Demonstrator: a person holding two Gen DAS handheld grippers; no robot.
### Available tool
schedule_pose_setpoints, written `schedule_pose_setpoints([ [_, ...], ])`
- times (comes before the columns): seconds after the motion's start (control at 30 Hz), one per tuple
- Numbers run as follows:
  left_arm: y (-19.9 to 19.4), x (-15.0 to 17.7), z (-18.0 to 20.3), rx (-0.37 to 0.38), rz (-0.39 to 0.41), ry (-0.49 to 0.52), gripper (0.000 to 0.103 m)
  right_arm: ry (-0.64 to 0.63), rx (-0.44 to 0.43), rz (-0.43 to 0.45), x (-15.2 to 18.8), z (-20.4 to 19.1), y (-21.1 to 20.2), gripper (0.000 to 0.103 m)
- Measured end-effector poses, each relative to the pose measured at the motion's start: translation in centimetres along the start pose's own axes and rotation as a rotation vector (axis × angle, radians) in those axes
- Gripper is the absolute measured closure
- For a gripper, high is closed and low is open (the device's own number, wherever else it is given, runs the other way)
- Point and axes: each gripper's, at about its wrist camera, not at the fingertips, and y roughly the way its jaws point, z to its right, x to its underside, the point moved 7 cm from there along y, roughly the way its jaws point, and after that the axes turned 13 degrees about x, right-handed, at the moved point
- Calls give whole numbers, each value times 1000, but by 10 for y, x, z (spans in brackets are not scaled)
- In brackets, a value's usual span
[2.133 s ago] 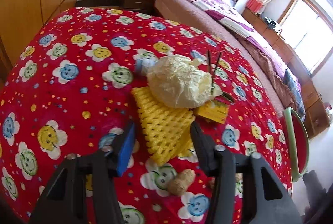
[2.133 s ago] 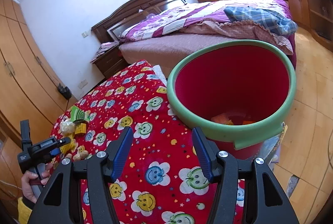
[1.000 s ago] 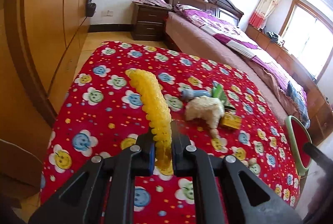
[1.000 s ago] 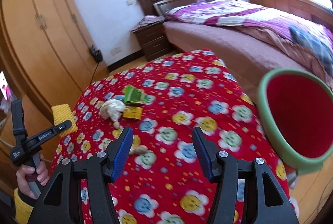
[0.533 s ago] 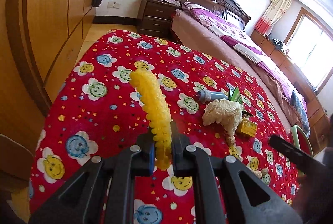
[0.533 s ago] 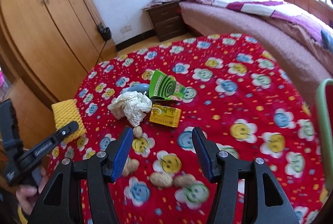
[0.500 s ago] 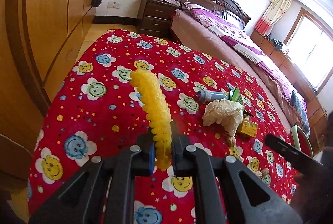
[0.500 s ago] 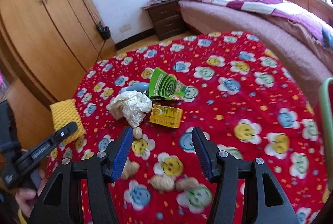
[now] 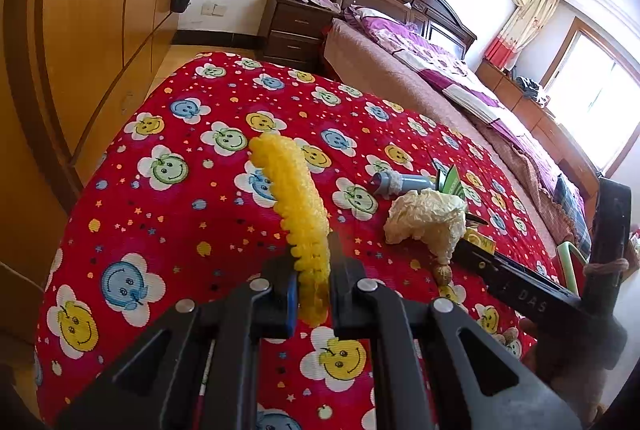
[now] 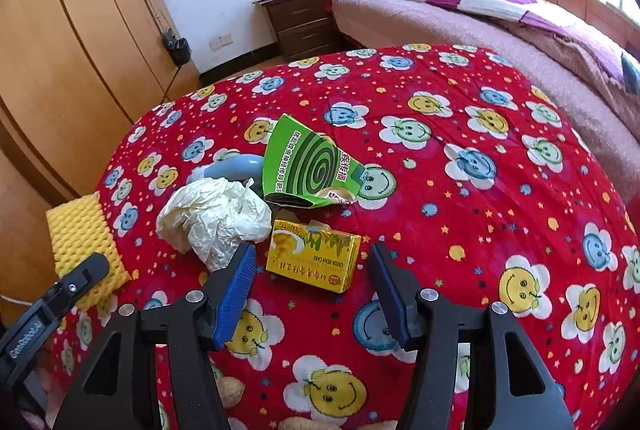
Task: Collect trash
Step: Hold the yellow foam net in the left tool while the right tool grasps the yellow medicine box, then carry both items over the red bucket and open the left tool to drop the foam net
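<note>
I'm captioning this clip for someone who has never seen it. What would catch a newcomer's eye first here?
The bright red smiley-flower tablecloth fills both views. The left tongs are shut on a yellow foam net sleeve held above it. The open right tongs hover in front of a yellow cardboard box, which lies beside a crumpled white paper wad and a torn green mosquito-coil box.

Knobbly foam net (image 9: 298, 198), crinkled paper wad (image 10: 214, 218), glossy cardboard box (image 10: 314, 256)
</note>
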Motion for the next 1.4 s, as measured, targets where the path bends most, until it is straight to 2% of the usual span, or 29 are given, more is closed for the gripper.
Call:
schedule_pose_setpoints([
  [0.03, -1, 0, 1, 1, 0, 2, 92, -4, 9, 3, 0, 0, 0, 46],
  [0.07, -2, 0, 2, 3, 1, 5, 92, -8, 25, 4, 1, 0, 0, 57],
  [0.27, -14, 0, 16, 18, 12, 28, 92, 37, -42, -10, 7, 10, -12, 57],
  [0.47, -29, 4, 36, 50, 23, 51, 92, 73, -62, 35, 18, 22, -48, 57],
  [0.83, -48, 25, 87, 161, 5, 64, 92, 169, -97, 130, 41, 58, -124, 57],
  [1.07, -56, 37, 132, 217, -16, 125, 92, 226, -88, 195, 50, 94, -160, 57],
  [1.4, -62, 54, 198, 303, -67, 213, 92, 318, -31, 291, 60, 150, -199, 57],
])
